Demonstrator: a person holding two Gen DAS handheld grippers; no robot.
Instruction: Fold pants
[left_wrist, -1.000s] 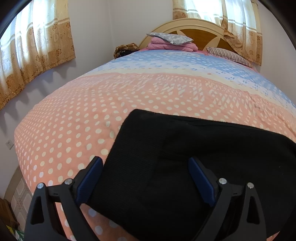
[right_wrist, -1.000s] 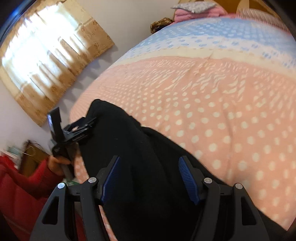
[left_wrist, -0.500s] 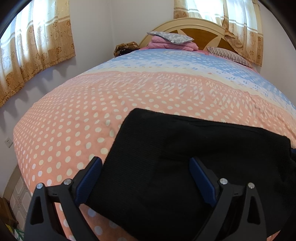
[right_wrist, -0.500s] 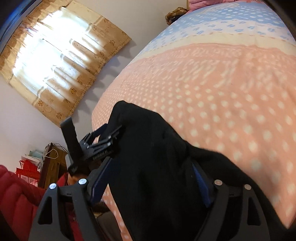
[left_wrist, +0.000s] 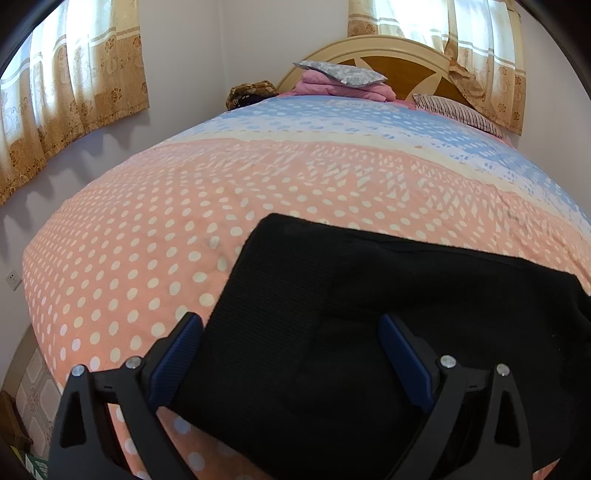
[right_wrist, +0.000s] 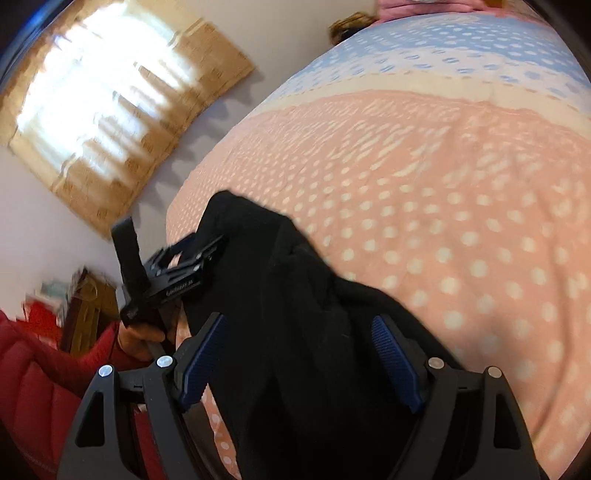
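The black pants (left_wrist: 369, 314) lie folded in a rough rectangle on the near end of the bed (left_wrist: 147, 229). My left gripper (left_wrist: 291, 354) is open, its blue pads straddling the near left part of the cloth without pinching it. My right gripper (right_wrist: 299, 358) is also open, with a raised fold of the pants (right_wrist: 295, 295) running between its fingers. The left gripper also shows in the right wrist view (right_wrist: 173, 273), held in a hand at the pants' far corner.
The bed has a pink and blue dotted cover and a wooden headboard (left_wrist: 391, 66). Pink folded bedding and a grey pillow (left_wrist: 340, 74) lie at the head. Curtained windows (left_wrist: 74, 81) flank the bed. The bed's edge drops to a tiled floor (left_wrist: 33, 387) at left.
The right gripper has swung and tilted, its view sweeping across the bed with blur, and the pants fold sits between its open fingers. The left gripper has hardly moved.
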